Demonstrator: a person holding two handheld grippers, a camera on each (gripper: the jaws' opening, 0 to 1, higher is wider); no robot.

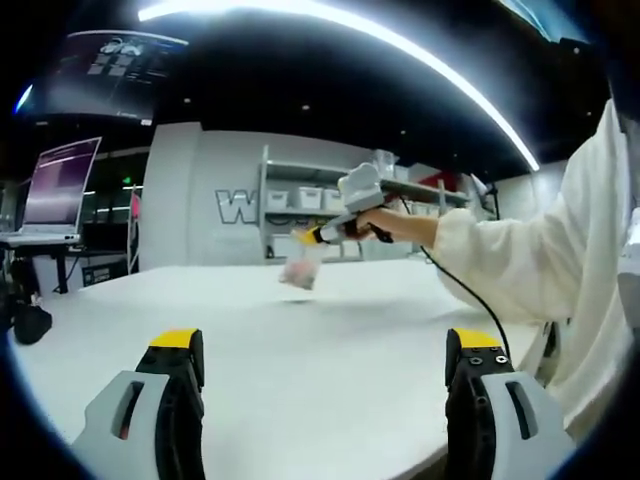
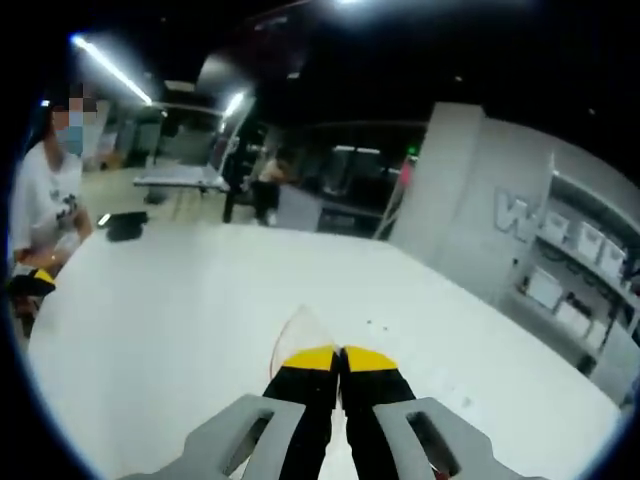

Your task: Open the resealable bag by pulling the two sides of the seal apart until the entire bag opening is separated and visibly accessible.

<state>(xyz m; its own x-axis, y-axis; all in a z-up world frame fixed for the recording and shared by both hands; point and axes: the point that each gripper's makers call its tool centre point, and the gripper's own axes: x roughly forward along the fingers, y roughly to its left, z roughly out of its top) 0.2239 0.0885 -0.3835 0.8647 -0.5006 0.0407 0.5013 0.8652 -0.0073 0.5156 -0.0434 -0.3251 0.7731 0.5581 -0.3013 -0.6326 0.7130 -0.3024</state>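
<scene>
**Around the white table: shelves, screens and a bystander**

A broad white matte table [image 1: 330, 350] spans both views. Behind it in the left gripper view stands a grey wall with large white lettering [image 1: 232, 206], and beside that a grey metal shelf rack [image 1: 300, 200] holding pale storage boxes. At far left an open laptop with a purple-lit screen [image 1: 60, 185] sits on a stand. Long white ceiling light strips [image 1: 400, 45] curve overhead. In the right gripper view a person in a white T-shirt [image 2: 42, 205] sits at the table's left edge, near a small black object [image 2: 127, 225] lying on the tabletop
</scene>
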